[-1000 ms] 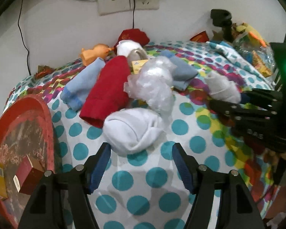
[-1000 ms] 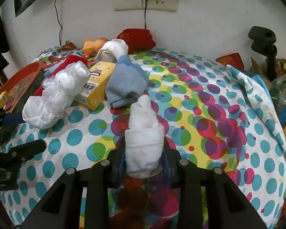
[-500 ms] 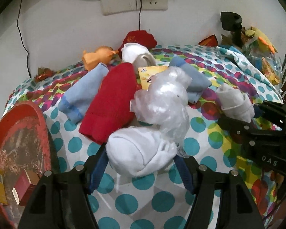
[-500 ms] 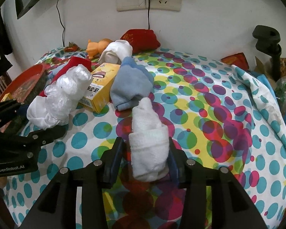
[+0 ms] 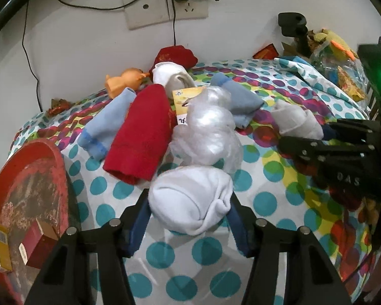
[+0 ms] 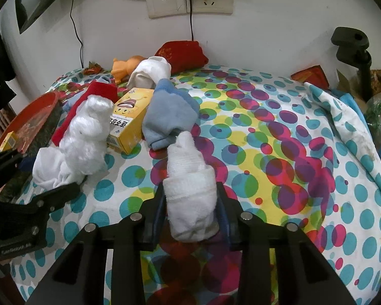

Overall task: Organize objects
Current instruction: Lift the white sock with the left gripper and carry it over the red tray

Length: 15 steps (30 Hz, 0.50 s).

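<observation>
We see left gripper (image 5: 189, 218) jaws just closed in on white sock bundle (image 5: 190, 199) near front of dotted cloth (image 5: 261, 200), pads now pressing it. Right gripper (image 6: 190, 211) again clamped narrow on rolled white sock (image 6: 189, 190) after brief loosening. Both look ready to lift and sort.

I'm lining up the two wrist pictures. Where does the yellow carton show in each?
Left wrist: the yellow carton is above centre, mostly hidden behind the crinkled plastic bundle.
Right wrist: yellow carton, left of centre, between the plastic bundle and the blue sock.
Shared landmark: the wall socket at the top.
</observation>
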### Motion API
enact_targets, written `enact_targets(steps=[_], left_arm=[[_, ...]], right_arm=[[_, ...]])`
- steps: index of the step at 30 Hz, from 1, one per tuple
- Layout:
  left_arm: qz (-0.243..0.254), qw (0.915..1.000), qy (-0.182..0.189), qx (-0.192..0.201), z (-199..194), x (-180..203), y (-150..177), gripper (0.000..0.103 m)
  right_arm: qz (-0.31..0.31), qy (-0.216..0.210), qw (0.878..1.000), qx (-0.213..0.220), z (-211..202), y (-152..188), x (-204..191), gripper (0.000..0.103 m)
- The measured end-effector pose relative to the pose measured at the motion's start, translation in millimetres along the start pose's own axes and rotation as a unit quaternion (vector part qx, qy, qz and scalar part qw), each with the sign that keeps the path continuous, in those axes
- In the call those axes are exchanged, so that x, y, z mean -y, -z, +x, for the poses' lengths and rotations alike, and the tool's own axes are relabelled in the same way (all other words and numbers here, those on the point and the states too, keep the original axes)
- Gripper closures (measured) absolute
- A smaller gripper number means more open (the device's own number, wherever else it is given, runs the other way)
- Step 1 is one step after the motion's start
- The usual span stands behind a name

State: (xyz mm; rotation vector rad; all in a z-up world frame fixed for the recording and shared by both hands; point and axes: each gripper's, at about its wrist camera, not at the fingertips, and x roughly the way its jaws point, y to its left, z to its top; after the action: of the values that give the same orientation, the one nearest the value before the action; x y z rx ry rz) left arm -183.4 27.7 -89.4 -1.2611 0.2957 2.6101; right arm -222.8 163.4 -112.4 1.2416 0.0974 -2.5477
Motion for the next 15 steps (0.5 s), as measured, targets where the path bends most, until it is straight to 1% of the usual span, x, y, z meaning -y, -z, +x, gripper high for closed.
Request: enact_targets(steps=[6,15], left_arm=[[0.001,1.0000,0.004,-0.007,-11,5,13,0.045],[-0.011,0.9999,0.000,-0.004,-34,4,33,0.045]], right_arm=[[0.011,-0.013,1.000,0.002,-1,0,4,0.068],[0.011,-0.012,1.000,0.002,0,0,3,0.068]])
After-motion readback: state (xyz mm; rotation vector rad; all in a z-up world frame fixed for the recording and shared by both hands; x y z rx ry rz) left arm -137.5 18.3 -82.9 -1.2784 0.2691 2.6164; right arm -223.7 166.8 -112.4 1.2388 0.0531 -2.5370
